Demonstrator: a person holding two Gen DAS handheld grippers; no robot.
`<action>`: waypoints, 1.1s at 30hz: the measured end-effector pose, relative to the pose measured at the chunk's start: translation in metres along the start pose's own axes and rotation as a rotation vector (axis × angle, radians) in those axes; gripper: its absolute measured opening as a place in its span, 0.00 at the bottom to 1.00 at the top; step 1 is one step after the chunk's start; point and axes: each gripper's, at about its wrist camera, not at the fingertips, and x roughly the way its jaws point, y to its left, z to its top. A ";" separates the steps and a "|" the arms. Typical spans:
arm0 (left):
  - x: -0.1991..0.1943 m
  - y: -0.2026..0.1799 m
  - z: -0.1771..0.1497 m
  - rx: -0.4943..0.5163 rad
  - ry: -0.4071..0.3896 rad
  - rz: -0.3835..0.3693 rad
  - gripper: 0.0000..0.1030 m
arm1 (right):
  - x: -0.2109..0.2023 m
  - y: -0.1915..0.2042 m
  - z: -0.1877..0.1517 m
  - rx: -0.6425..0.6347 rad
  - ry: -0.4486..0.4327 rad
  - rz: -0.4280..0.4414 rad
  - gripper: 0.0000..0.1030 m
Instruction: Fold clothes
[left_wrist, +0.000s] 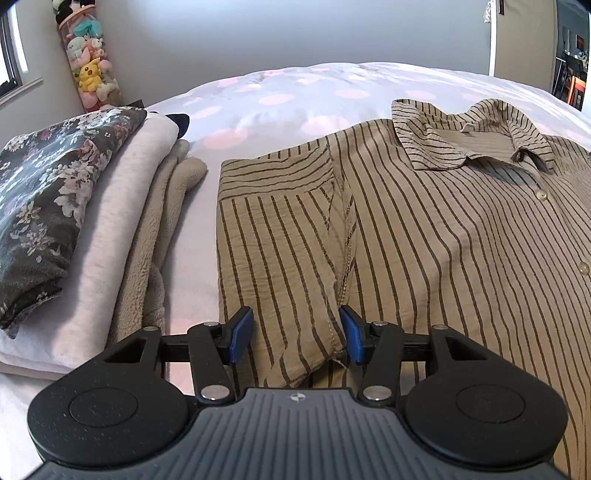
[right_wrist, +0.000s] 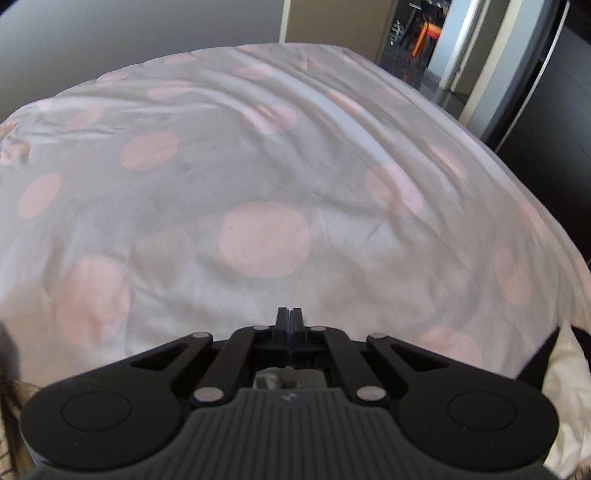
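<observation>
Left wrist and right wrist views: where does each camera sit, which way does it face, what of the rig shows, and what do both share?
Left wrist: sits on the left gripper, angled down over the striped shirt, its folded sleeve between the open jaws; a pile of folded clothes lies left; only the gripper's own body shows.
Right wrist: sits on the right gripper, angled down at bare duvet; jaws shut on nothing; only the gripper shows.
Shared: the pink-spotted duvet and the doorway beyond the bed.
</observation>
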 end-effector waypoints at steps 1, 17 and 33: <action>0.001 0.000 0.000 0.003 0.001 0.001 0.47 | 0.005 0.001 -0.002 -0.003 0.008 0.010 0.00; -0.016 0.004 0.002 -0.012 -0.043 -0.023 0.47 | -0.073 -0.019 -0.032 -0.068 -0.027 0.158 0.22; 0.000 0.003 0.001 -0.013 -0.005 -0.015 0.47 | -0.019 0.003 -0.062 -0.072 -0.025 0.126 0.17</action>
